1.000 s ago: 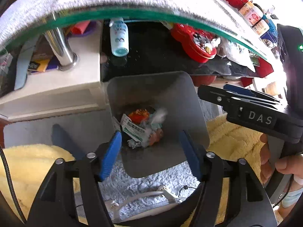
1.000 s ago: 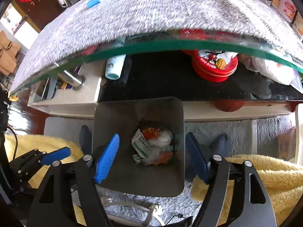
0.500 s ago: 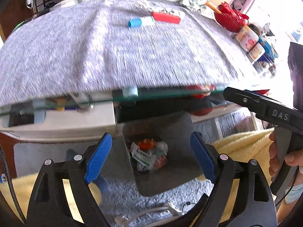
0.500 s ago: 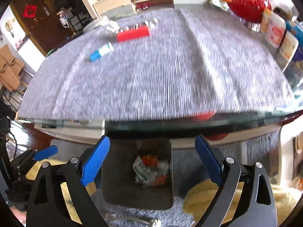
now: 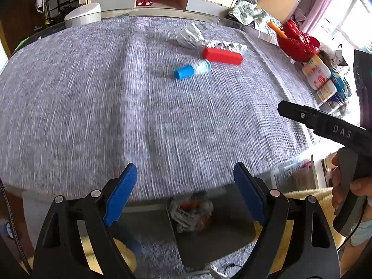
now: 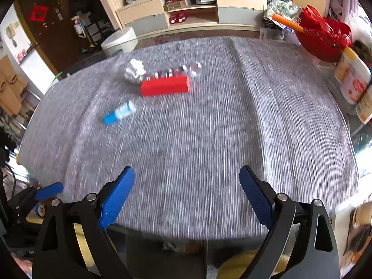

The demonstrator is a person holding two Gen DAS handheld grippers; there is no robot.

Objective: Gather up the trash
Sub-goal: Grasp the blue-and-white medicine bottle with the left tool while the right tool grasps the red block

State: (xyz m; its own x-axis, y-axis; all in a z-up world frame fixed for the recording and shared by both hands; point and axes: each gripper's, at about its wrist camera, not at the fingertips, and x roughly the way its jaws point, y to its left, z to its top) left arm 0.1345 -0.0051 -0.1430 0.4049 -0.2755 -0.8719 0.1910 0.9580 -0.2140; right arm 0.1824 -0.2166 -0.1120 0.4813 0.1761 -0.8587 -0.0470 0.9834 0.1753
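On the grey cloth over the table (image 5: 116, 97) (image 6: 209, 139) lie a red box (image 5: 222, 55) (image 6: 165, 85), a small white bottle with a blue cap (image 5: 191, 69) (image 6: 119, 112), crumpled foil (image 5: 189, 37) (image 6: 134, 69) and a strip of clear blister packs (image 6: 183, 69). Below the table's near edge stands a grey bin (image 5: 209, 239) holding crumpled trash (image 5: 190, 211). My left gripper (image 5: 186, 179) is open and empty above that near edge. My right gripper (image 6: 187, 181) is open and empty too, over the near cloth. Its black body (image 5: 325, 125) shows at the right in the left wrist view.
A red basket (image 6: 323, 37) and labelled tubs (image 6: 353, 79) stand at the table's right end. A low cabinet (image 6: 193, 11) and a white round container (image 6: 118, 41) are behind the table. Yellow fleece (image 5: 302, 195) lies beside the bin. A hand (image 5: 344, 186) grips the right tool.
Both grippers have risen from over the bin and tilted up, so the views now show the tabletop instead of the bin's inside. Both pairs of jaws stand wider.
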